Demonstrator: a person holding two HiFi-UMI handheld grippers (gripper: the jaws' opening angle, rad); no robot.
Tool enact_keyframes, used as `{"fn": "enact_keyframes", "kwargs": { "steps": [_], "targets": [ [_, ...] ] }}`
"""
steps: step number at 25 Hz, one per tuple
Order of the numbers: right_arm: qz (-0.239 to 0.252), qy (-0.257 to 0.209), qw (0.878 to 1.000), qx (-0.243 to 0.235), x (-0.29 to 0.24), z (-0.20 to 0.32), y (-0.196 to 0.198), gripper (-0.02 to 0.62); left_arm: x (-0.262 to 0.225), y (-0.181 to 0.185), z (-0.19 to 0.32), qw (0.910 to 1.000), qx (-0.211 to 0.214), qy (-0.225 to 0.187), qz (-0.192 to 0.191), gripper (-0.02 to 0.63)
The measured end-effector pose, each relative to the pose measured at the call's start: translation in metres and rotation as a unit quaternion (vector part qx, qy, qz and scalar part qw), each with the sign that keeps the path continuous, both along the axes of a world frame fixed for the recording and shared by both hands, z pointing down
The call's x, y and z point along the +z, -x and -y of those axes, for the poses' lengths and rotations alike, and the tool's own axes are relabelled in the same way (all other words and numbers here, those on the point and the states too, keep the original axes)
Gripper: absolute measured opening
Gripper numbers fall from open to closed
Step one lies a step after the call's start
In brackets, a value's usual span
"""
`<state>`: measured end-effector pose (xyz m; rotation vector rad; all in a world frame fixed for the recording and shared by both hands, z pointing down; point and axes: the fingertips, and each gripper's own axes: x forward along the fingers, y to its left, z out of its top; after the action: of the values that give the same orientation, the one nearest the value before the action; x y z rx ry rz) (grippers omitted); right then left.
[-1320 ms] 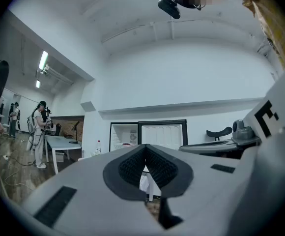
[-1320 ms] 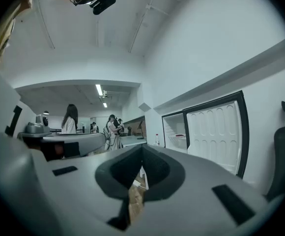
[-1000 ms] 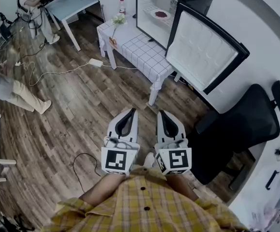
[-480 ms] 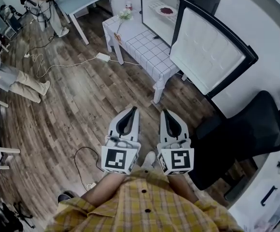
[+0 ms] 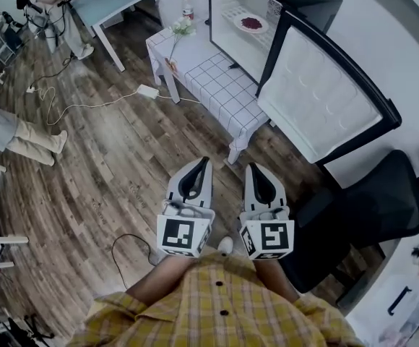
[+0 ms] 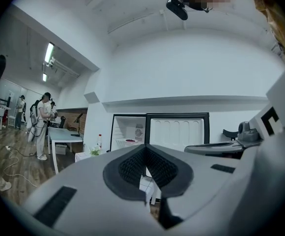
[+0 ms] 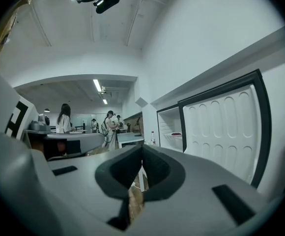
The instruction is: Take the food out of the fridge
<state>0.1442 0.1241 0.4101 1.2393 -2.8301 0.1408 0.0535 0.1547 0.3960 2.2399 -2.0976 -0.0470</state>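
white left tool [image 5: 197, 163] and white right tool [image 5: 253, 169], both pinched closed and empty, point level toward the far open white fridge [image 5: 225, 42], its black-framed door [image 5: 325, 96] swung wide so the round white plate of dark red food [image 5: 251, 24] on the shelf, well apart from them, is reachable.

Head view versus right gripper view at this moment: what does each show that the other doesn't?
Only the head view: the marker cube on the right gripper, and the flowers on the checked table.
Only the right gripper view: the ceiling strip lights and the head camera overhead.
Both: the open fridge, its swung-out door, the plate of red food on a shelf inside, and the right gripper's jaws, together with nothing between them.
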Motion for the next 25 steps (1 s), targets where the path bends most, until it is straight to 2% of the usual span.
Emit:
{"fn": "enact_keyframes", "kwargs": {
  "steps": [13,25],
  "targets": [
    [-0.003,-0.018,0.998,0.060,-0.030,0.113,0.098,0.008,-0.024,0.092,0.121,0.9981,0.058,-0.018,-0.006,0.008],
    [-0.023,-0.008,0.996,0.089,-0.028,0.157,0.136,0.008,-0.033,0.127,0.175,0.9948,0.098,-0.019,-0.018,0.008]
  ]
}}
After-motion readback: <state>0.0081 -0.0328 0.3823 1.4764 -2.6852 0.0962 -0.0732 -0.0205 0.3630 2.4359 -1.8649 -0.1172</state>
